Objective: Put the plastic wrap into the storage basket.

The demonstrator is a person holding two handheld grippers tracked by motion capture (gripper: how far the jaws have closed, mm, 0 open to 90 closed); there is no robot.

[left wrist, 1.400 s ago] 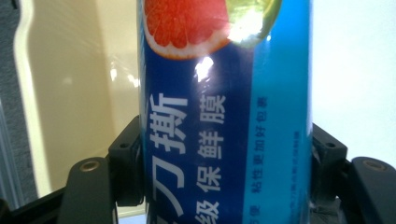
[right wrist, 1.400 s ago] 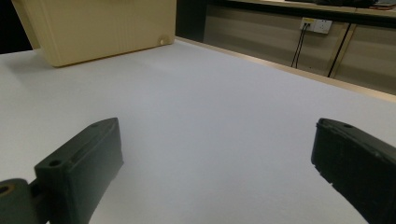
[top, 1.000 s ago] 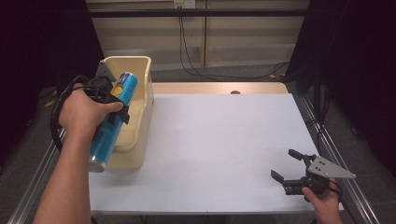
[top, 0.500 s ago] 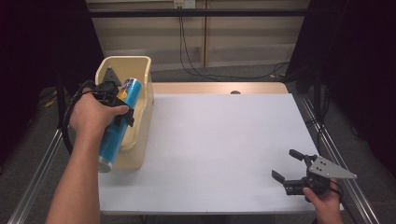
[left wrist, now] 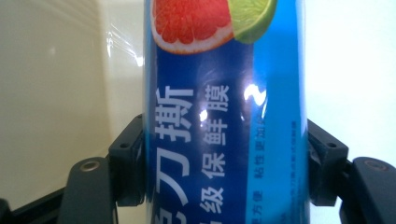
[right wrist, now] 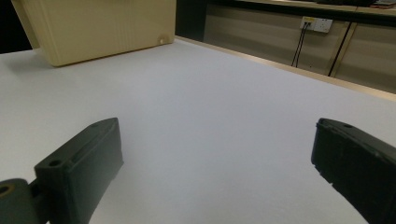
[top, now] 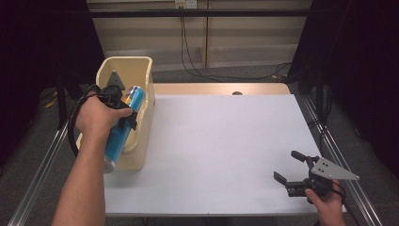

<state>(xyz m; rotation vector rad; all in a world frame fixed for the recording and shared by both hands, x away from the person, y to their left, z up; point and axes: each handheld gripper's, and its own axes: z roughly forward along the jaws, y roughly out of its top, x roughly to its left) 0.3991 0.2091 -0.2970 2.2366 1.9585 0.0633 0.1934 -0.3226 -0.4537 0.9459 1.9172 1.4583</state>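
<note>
- Blue tube [top: 121, 129], a long box-like roll with a grapefruit and lime print, clamped across its middle by the left gripper [top: 123, 107], fingers closed on either side of it, as the left gripper view shows with one black pad pressed to each flank of the tube [left wrist: 224, 140].
- Held slanted, upper end over the rim of the cream bin [top: 141, 75], lower end hanging out past the bin's near corner, off the bench [top: 221, 141] edge; probably tilted that way to feed the length down into the narrow opening rather than drop it flat across the rim.
- Gripped mid-length, likely for balance, so neither end swings while being lined up with the bin.
- Bin standing upright at the left edge of the bench, open top facing up, within easy reach of the left hand [top: 96, 117].
- Not yet inside: most of the tube sits above or outside the bin wall, so judged as mid-placement or mid-removal; cannot tell which from this moment.
- Right gripper [top: 292, 169] parked low at the near right corner of the bench, well apart from the bin, fingers [right wrist: 79, 163] spread wide with nothing between them, seemingly kept clear so as not to crowd the left side's work.
- Rest of the white surface bare.
</note>
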